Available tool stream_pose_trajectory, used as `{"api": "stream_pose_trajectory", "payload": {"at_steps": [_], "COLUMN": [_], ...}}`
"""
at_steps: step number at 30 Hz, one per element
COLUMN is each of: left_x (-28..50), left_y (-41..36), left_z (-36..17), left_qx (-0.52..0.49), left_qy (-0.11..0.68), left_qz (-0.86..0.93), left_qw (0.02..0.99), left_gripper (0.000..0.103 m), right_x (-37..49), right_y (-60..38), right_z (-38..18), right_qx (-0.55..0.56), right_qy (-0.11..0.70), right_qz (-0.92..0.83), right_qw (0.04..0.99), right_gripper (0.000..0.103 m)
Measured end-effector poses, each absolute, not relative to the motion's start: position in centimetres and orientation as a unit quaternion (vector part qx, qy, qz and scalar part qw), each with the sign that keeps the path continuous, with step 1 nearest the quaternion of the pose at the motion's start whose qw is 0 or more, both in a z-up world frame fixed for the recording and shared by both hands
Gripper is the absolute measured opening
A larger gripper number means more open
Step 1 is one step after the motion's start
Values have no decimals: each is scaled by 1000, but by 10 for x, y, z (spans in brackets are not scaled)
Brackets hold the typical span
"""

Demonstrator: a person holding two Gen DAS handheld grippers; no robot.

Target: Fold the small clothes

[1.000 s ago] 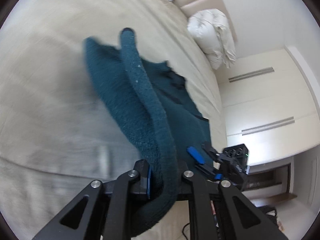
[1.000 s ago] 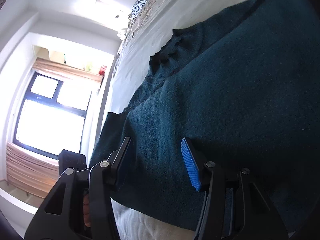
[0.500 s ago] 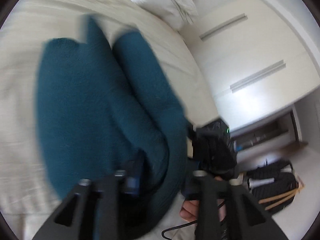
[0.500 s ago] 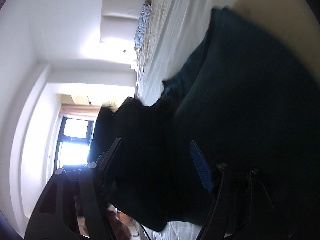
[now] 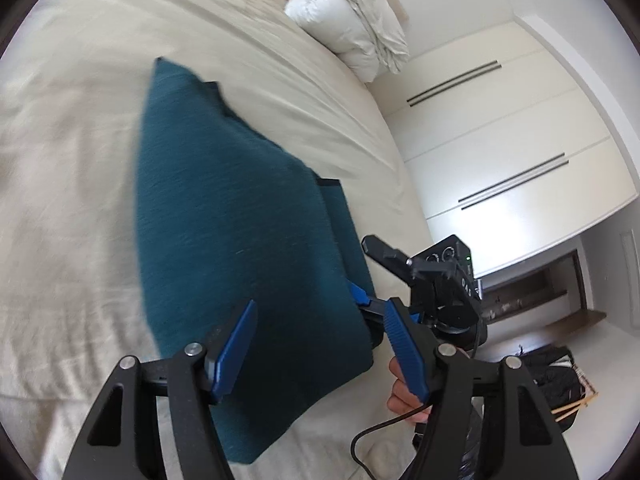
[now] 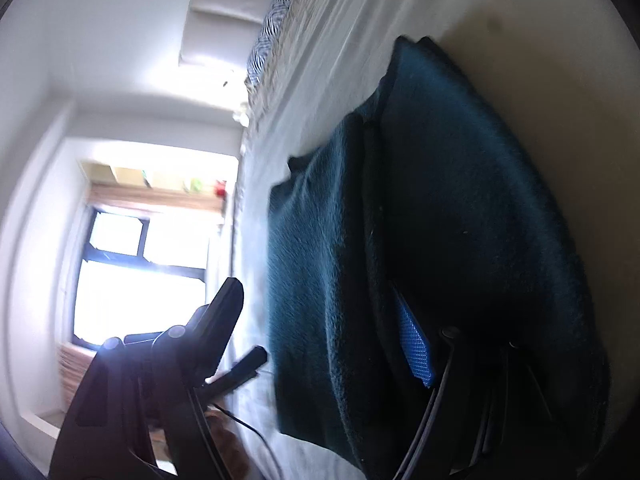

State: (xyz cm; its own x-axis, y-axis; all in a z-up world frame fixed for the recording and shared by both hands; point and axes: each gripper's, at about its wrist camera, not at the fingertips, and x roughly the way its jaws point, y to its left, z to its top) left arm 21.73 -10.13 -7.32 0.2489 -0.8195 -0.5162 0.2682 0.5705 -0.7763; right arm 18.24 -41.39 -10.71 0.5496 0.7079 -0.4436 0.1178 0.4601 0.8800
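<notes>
A dark teal knitted garment (image 5: pixel 236 232) lies folded on the cream bed (image 5: pixel 72 168); it also fills the right wrist view (image 6: pixel 460 216). My left gripper (image 5: pixel 320 332) is open and empty just above the garment's near edge. My right gripper (image 6: pixel 320 320) is open, with the garment's folded edge lying between its jaws; its blue pad (image 6: pixel 414 344) shows against the cloth. The right gripper also shows in the left wrist view (image 5: pixel 376 268), at the garment's right edge.
A white folded duvet (image 5: pixel 352 28) lies at the head of the bed. White wardrobe doors (image 5: pixel 508 148) stand to the right, with a dark bag (image 5: pixel 552 384) on the floor. A bright window (image 6: pixel 132 280) is on the left of the right wrist view.
My left gripper has opened and let go of the garment, which now lies flat and folded over. My right gripper stayed open at the garment's edge.
</notes>
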Motion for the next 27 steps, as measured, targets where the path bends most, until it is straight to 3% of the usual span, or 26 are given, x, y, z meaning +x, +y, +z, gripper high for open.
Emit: {"api": "stream_pose_trajectory", "payload": {"at_steps": [3, 5, 7, 10, 27], "left_x": [215, 214, 214, 212, 214], "left_y": [-97, -94, -94, -92, -104], "left_z": [-81, -82, -83, -86, -85], "left_qx": [-290, -291, -292, -296, -287], "left_qy": [493, 493, 492, 494, 496], "left_qz": [-367, -369, -370, -370, -378], "left_qw": [733, 732, 732, 729, 727], "left_gripper": [67, 67, 67, 69, 70], "right_x": [190, 194, 198, 201, 182], "right_y": [-399, -388, -379, -369, -429], "right_z": [-103, -96, -92, -86, -34], "right_qx": [428, 384, 342, 256, 204], "right_qy": [461, 474, 485, 498, 454], "right_qz": [186, 179, 166, 141, 61], "right_qw": [755, 772, 787, 817, 865], "right_gripper": [69, 56, 37, 20, 14]}}
